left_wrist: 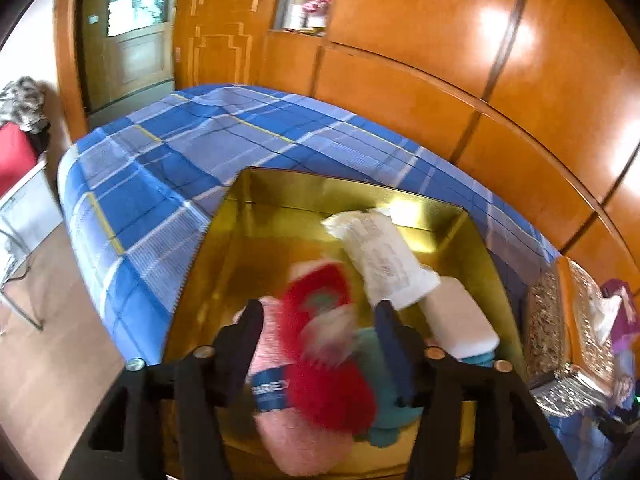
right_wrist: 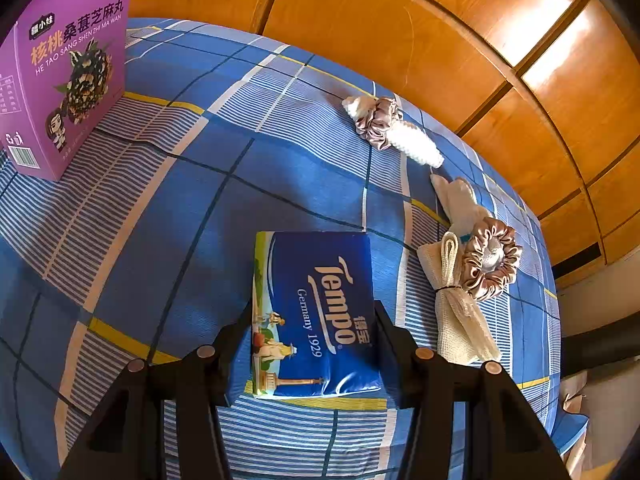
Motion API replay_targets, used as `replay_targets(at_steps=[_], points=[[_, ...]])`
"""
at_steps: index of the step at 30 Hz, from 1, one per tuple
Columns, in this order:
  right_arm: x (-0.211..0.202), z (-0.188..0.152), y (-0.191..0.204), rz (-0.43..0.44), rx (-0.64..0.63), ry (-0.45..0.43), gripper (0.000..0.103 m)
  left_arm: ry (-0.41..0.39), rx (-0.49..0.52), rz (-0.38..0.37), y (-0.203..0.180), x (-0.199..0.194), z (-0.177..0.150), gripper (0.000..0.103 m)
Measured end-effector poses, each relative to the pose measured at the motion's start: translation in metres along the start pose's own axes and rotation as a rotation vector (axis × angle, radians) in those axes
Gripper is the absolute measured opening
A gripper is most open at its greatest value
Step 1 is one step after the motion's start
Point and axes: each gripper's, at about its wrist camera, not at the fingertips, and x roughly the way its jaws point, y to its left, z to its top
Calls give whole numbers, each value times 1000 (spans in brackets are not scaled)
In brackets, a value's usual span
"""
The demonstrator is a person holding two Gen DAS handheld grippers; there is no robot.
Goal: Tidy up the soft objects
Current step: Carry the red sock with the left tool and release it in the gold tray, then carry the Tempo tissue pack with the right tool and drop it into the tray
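In the left wrist view my left gripper (left_wrist: 318,316) hangs open above a gold box (left_wrist: 280,208) on the blue plaid bed. A blurred red fluffy item (left_wrist: 320,380) is between the fingers, and neither pad presses on it. Under it in the box lie a pink towel (left_wrist: 288,440), a teal cloth (left_wrist: 384,400), a white packet (left_wrist: 384,256) and a white block (left_wrist: 460,316). In the right wrist view my right gripper (right_wrist: 314,316) is shut on a blue Tempo tissue pack (right_wrist: 320,272) that rests on the bed.
A purple snack box (right_wrist: 68,64) stands at the far left of the bed. Two satin scrunchies (right_wrist: 490,256) (right_wrist: 378,120), a tied cream mesh cloth (right_wrist: 456,308) and a white knitted piece (right_wrist: 416,144) lie to the right. A wooden wardrobe (left_wrist: 440,60) runs behind the bed.
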Motion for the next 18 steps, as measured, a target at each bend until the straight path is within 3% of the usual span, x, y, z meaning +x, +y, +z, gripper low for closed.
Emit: replay_targets(at_steps=[8,18], points=[[0,0,0,-4,-7,-2,52,-48,86,68,-9,-16,-19,62],[1,0,-1,1,0,2,52,-92,170,13,-38,-44,-34,65]])
